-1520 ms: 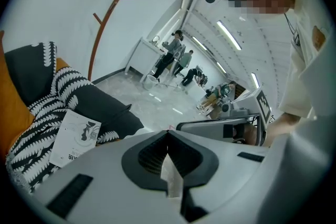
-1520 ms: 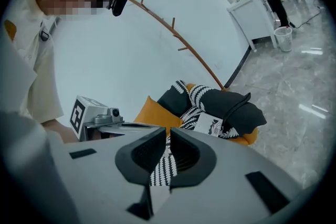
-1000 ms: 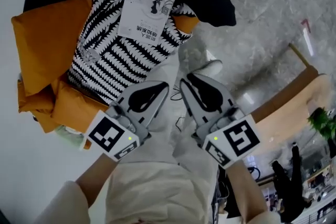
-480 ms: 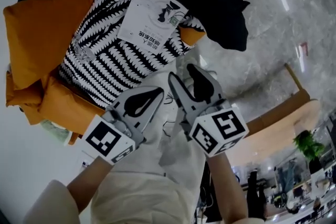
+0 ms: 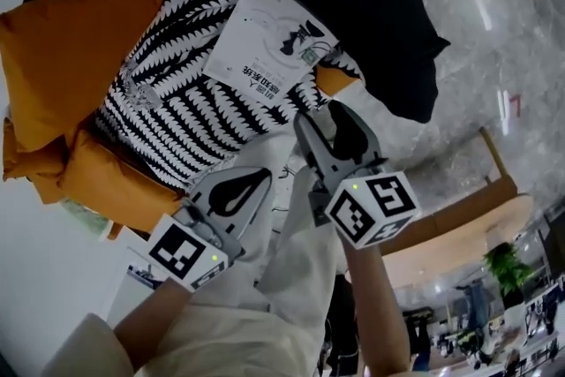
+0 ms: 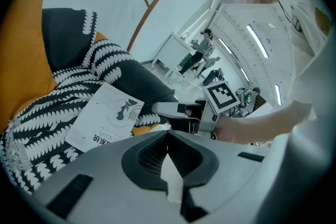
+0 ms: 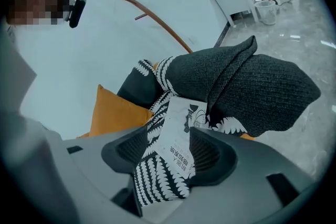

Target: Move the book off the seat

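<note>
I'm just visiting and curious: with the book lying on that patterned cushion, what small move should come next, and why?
Probably ease the right gripper forward to the near edge of the book. Its jaws are opening and grip nothing, and the book lies just ahead of them on the cushion.

A public lounge or lobby: polished stone floor [image 5: 481, 40], cushioned orange seat [image 5: 71, 57], potted plant [image 5: 501, 264].

I see a white book [image 5: 265, 49] with black print, a black-and-white leafy pillow [image 5: 177, 124], an orange pillow [image 5: 75, 57] and a dark pillow [image 5: 388, 22]. The floor [image 5: 494, 40] is grey.
</note>
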Demonstrator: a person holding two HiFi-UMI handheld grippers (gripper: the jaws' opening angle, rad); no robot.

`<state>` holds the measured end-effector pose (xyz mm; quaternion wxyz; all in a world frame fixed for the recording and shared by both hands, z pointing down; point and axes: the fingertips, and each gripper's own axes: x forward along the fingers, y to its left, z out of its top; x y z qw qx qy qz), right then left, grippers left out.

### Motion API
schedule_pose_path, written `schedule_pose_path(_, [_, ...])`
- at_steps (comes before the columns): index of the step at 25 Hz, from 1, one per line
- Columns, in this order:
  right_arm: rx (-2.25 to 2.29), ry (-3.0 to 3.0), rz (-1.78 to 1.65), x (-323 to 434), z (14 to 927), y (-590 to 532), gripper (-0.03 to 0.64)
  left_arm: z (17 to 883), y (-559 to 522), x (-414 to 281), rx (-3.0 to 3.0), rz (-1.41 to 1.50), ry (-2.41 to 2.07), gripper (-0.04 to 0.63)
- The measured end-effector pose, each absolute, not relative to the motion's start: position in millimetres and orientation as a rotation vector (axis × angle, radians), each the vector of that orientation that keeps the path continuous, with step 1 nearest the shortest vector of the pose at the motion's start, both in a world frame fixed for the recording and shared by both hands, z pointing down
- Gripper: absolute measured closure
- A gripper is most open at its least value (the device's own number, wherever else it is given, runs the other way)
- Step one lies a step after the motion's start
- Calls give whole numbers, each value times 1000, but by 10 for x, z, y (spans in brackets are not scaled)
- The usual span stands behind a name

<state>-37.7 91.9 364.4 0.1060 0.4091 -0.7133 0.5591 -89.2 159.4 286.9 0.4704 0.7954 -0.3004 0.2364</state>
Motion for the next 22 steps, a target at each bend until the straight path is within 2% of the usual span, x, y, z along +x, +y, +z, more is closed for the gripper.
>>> schedule_pose_path(15, [1244,-1941,1700,-478,4524,531,376,3146,1277,-1131,1864,572,-769,591])
schedule_pose_path(22, [1171,-1930,1598,-514,4924,484,377,3295,1264,-1136,1856,537,-773,589])
